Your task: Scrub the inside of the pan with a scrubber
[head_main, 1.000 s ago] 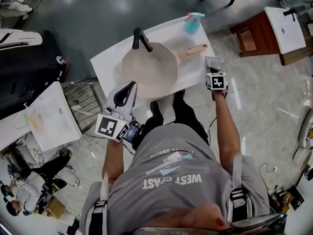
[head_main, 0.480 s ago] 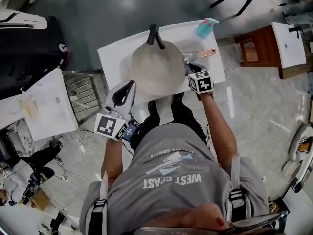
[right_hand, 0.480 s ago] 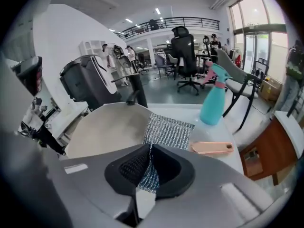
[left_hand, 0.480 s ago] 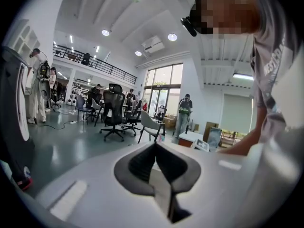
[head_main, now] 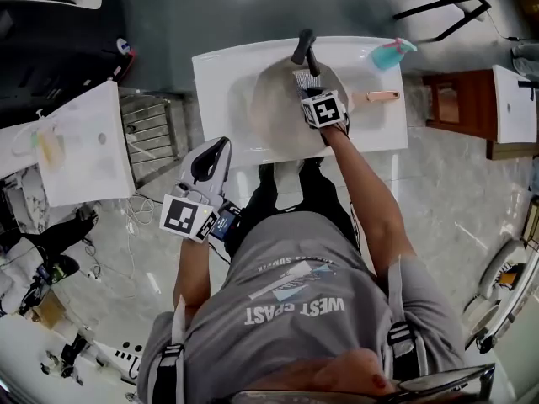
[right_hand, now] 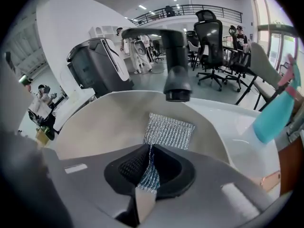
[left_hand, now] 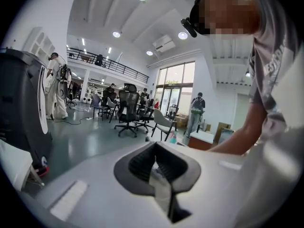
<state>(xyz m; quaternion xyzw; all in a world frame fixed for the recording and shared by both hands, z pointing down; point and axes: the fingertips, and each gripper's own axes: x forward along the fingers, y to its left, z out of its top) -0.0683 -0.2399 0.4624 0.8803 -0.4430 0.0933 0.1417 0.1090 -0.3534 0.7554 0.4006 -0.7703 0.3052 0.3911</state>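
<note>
A beige pan sits in the white sink, its copper handle pointing right. My right gripper hangs over the pan's far right part, under the faucet. It is shut on a silver mesh scrubber, which sticks out past the jaws above the pan's inside. Those jaws have just been opening a little, with the scrubber still pinched between them. My left gripper is held near the sink's front edge, off the pan, jaws together with nothing in them.
A black faucet arches over the pan's far rim, close to the right gripper. A teal spray bottle stands at the sink's back right. A white table and a metal rack stand to the left.
My right gripper has carried the scrubber leftward from the sink's right edge to over the pan, beneath the faucet. The left gripper has shifted a little beside the sink's front.
</note>
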